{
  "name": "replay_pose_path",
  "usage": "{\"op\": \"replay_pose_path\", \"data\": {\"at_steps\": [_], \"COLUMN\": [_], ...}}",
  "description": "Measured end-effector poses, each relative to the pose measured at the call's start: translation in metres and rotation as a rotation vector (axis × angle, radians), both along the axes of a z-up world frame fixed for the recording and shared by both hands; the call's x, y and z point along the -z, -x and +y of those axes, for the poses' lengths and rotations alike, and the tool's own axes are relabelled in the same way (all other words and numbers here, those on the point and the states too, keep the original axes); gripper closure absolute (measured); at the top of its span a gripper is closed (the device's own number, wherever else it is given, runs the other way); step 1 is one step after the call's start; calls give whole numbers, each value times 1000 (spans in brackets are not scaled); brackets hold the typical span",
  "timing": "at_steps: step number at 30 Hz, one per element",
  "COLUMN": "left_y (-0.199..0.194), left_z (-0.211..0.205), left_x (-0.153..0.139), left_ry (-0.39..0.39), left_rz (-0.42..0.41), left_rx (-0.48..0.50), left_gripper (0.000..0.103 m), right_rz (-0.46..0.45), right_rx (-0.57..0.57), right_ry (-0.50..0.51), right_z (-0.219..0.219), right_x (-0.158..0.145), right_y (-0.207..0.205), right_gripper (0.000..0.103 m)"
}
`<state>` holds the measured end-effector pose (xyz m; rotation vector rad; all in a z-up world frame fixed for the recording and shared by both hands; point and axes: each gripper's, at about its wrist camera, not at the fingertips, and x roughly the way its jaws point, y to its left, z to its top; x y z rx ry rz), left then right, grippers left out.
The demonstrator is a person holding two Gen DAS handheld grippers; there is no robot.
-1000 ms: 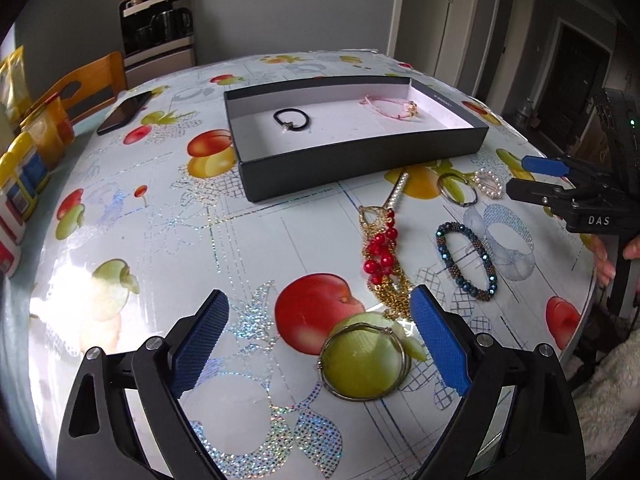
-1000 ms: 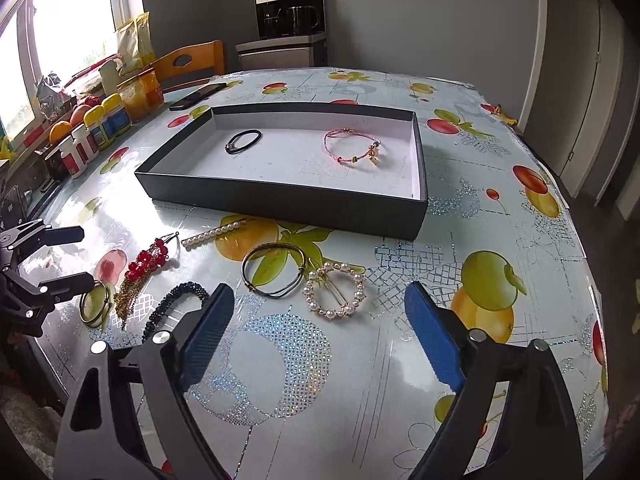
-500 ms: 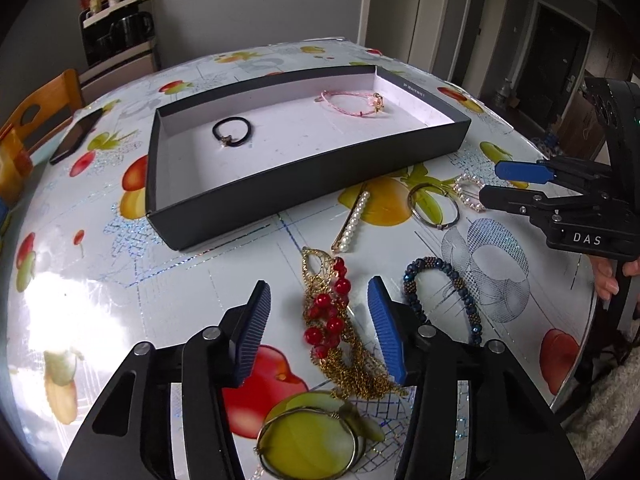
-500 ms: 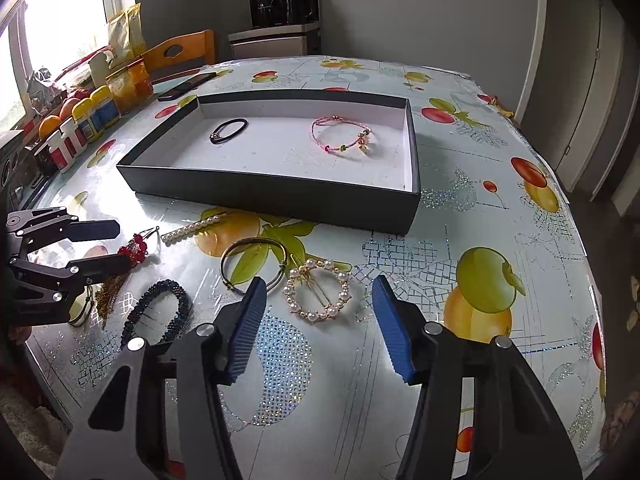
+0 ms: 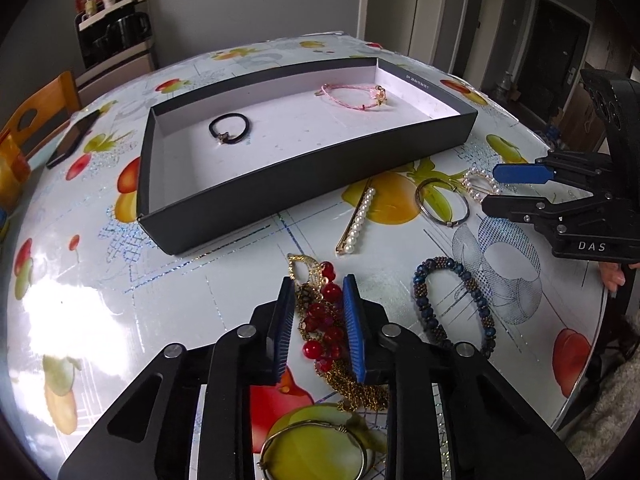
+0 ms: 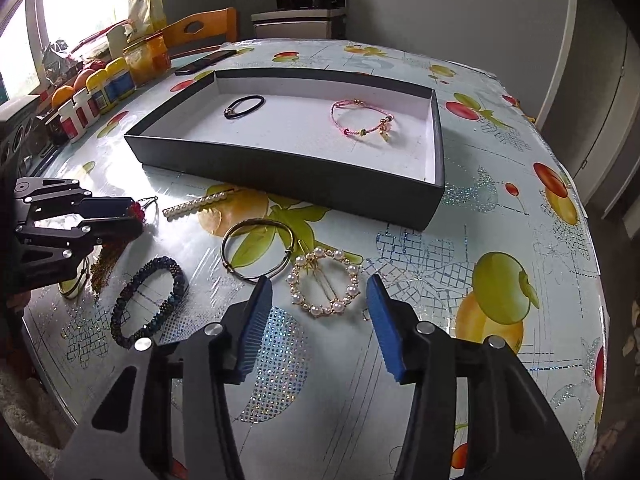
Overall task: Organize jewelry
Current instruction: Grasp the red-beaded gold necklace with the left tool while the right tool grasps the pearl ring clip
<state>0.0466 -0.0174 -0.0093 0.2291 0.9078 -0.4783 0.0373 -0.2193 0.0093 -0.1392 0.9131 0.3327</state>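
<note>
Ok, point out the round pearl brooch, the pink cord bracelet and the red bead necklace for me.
round pearl brooch (image 6: 325, 282): right wrist view, on its gold centre pin.
pink cord bracelet (image 6: 345, 105): right wrist view, on its cord, far side.
red bead necklace (image 5: 330, 291): left wrist view, on a red bead.

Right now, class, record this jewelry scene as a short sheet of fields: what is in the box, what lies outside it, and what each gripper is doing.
In box: black hair tie; pink bracelet
On table: pearl clip; gold bangle; pearl ring brooch; blue bead bracelet
Left gripper: jaws narrowed around red bead and gold chain piece; contact unclear
Right gripper: open, jaws flanking the brooch
</note>
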Motion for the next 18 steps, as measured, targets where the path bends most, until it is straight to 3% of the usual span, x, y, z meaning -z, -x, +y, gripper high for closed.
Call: {"op": "replay_pose_path", "data": {"at_steps": [4,10,13,18], "left_y": [0,-1,0,1], "left_z": [0,1,1,1], "left_x": [0,0,0,-1], "left_ry": [-8,0,-2,6], "left_rz": [-11,-10,-9,-10], "left_rx": [-3,-4,-4,-1], "left_gripper": [86,87,87,88], "right_rz": [5,-10,-7,-6], "right_rx": [-3,-30,-37,-28], "right_ry": [10,21,10,7], "right_z": [1,3,3,3], "right_x": [4,5,5,4], "right_y": [-2,-5,-6,-5], "right_gripper": [54,54,64,64]}}
